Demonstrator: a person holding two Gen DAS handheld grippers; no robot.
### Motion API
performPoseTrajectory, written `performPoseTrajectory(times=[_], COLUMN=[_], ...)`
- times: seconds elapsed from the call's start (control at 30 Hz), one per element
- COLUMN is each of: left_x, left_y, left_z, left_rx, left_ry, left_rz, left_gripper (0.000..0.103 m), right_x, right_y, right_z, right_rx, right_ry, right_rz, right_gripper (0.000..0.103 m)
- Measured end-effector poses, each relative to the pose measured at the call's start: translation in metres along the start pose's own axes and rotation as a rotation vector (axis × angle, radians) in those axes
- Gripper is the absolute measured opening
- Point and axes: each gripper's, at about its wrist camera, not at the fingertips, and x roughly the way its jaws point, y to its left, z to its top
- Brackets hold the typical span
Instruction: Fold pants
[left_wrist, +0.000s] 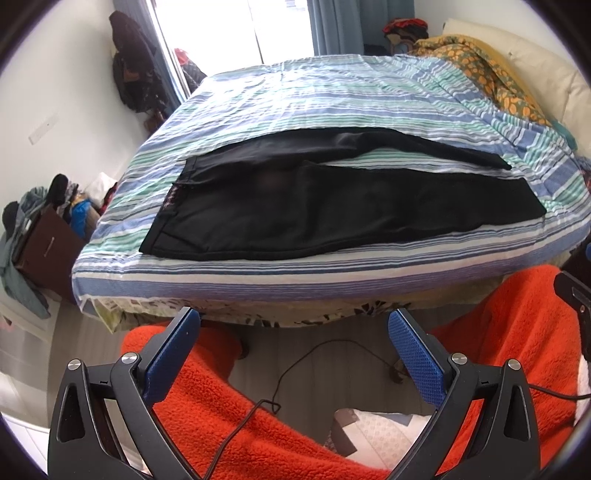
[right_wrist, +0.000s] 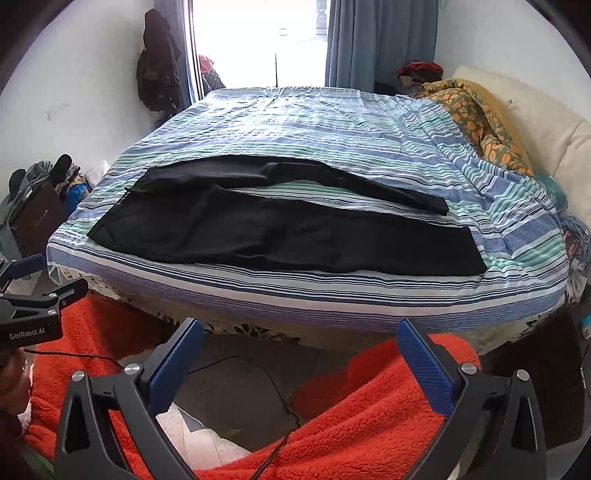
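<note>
Left wrist view shows my left tongs (left_wrist: 293, 321) and right tongs (right_wrist: 299, 332) released, off the bed's (left_wrist: 258, 284) near edge where pants (left_wrist: 295, 210) lie flat.

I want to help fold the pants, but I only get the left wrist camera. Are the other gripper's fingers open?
Observer: Yes. The right gripper has its fingers wide apart, with nothing between them.
Operator: Is it touching the pants yet?
Observer: No. It hangs short of the bed, over the orange fleece. The black pants lie flat beyond it.
Operator: Can you see my gripper from there?
Observer: Yes. The left gripper shows at the right wrist view's left edge, with GenRobot.AI printed on its body.
</note>
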Motion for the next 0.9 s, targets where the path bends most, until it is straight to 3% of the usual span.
performPoseTrajectory(times=[0.37,0.9], left_x=[-0.001,-0.011], left_y=[0.003,-0.012], left_z=[-0.001,-0.002], left_rx=[-0.036,0.026], left_ry=[0.008,-0.038], left_rz=[-0.045,-0.040], left_gripper=[0.102,0.102], right_x=[-0.001,0.003], right_y=[0.011,0.012], right_z=[-0.004,-0.006], right_rx=[-0.029,-0.029], right_ry=[0.005,0.012], right_rz=[0.026,0.050], right_gripper=[0.103,0.103])
